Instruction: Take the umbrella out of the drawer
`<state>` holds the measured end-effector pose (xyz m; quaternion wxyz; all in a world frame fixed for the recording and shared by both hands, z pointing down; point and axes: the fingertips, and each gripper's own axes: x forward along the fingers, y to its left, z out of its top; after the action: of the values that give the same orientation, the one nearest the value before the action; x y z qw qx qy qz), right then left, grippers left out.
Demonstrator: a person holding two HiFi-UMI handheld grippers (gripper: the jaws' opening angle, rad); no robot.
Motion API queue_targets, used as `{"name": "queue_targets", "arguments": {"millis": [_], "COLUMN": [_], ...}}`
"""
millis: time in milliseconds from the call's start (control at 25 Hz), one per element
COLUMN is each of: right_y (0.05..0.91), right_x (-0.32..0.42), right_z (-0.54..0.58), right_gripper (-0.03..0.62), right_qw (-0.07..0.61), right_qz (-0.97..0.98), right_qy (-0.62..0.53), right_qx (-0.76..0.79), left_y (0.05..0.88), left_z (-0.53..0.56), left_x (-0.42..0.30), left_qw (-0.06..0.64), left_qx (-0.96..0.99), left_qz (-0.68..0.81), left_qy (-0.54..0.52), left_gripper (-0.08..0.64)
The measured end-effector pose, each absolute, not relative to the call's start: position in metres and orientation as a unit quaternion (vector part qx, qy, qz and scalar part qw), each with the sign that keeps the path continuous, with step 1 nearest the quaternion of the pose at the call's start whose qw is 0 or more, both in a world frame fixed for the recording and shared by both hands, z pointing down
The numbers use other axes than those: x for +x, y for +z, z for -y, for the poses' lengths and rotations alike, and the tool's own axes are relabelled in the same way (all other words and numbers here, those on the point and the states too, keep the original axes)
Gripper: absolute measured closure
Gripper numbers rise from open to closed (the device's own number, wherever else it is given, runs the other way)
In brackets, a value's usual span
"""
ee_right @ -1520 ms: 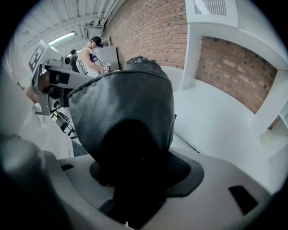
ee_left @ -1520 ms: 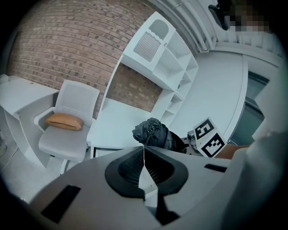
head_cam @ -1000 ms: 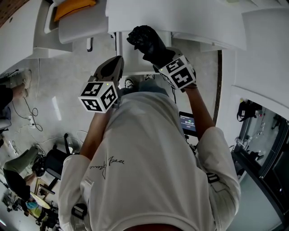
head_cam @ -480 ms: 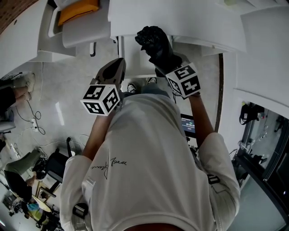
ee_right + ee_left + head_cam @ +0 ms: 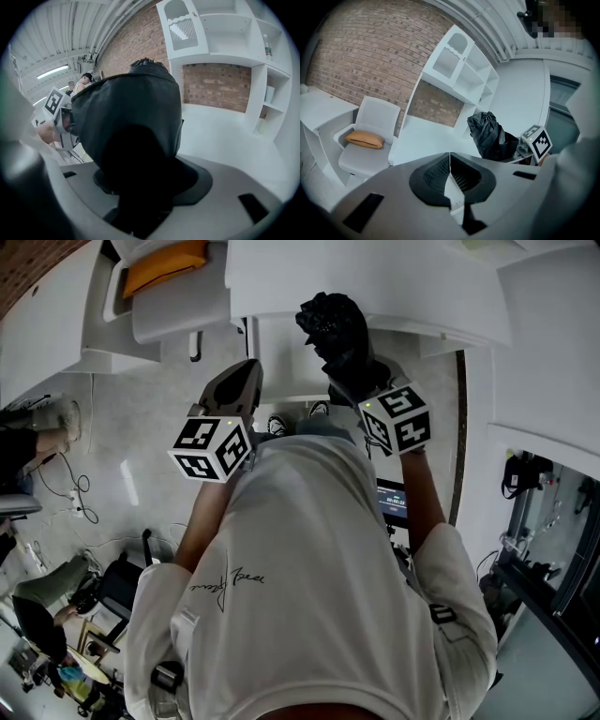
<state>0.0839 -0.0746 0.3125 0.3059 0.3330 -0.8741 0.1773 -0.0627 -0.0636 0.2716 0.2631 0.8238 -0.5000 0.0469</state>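
A folded black umbrella [image 5: 336, 334] is held up over the white desk [image 5: 375, 277], clamped in my right gripper [image 5: 352, 371]. In the right gripper view the umbrella [image 5: 131, 117] fills the space between the jaws and hides the fingertips. My left gripper [image 5: 239, 385] is lower and to the left, jaws pressed together with nothing between them [image 5: 450, 176]. From the left gripper view the umbrella [image 5: 490, 136] shows upright at the right, beside the right gripper's marker cube [image 5: 539, 140]. No drawer is clearly visible.
A white chair [image 5: 164, 296] with an orange cushion [image 5: 164, 259] stands at the upper left. White shelving [image 5: 220, 33] lines a brick wall. Cables [image 5: 70, 488] and gear lie on the floor at left. The person's body fills the lower middle.
My right gripper has carried the umbrella up and to the right, farther over the desk. The left gripper has barely moved.
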Motion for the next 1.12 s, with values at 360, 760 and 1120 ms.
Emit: {"name": "queue_targets", "arguments": {"millis": [360,760,1120], "right_y": [0.288,0.270,0.244], "right_x": [0.092,0.095,0.108], "right_z": [0.061,0.053,0.042], "right_gripper": [0.348,0.348,0.348], "right_qw": [0.271,0.225,0.187], "right_qz": [0.878,0.883,0.890], "right_qy": [0.173,0.193,0.182], "right_qx": [0.354,0.363,0.374], "left_y": [0.259,0.258,0.243], "left_z": [0.056,0.049,0.041], "left_x": [-0.062,-0.068,-0.059], "left_qw": [0.253,0.253,0.252], "left_qx": [0.827,0.828,0.834], "left_qz": [0.500,0.499,0.491], "left_qy": [0.043,0.038,0.014], "left_gripper": [0.543,0.543,0.543]}}
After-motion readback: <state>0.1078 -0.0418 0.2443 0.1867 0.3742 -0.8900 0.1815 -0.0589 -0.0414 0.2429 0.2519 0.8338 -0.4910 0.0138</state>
